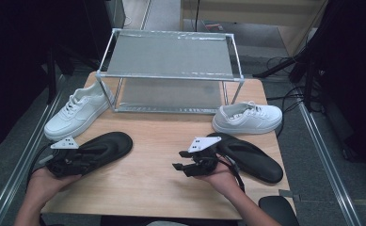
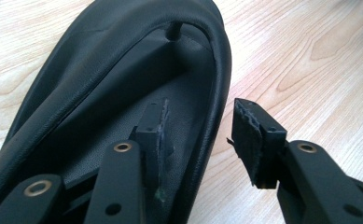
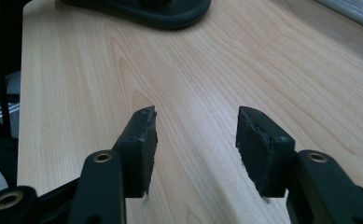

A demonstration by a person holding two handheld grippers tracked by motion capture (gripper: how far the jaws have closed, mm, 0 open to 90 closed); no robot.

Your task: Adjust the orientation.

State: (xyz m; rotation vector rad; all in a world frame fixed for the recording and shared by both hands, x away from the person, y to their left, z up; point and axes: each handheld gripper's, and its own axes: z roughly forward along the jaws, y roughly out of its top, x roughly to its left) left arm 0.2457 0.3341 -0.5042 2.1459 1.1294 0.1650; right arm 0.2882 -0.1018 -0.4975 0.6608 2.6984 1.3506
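Left gripper (image 2: 198, 140): fingers apart, straddling the side rim of the black slipper (image 2: 123, 84), one finger inside, pads not pressing. Right gripper (image 3: 195, 149): fingers open over bare bench (image 3: 216, 70).

matt black slipper (image 2: 100, 84), smooth pale wood table (image 2: 310, 60)

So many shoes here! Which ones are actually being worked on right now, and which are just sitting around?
In use:
- left black slipper, its side rim sitting between the jaws of the left gripper, one jaw inside, one outside
- right gripper, open over bare table

Sitting around:
- right black slipper
- left white sneaker
- right white sneaker
- metal rack
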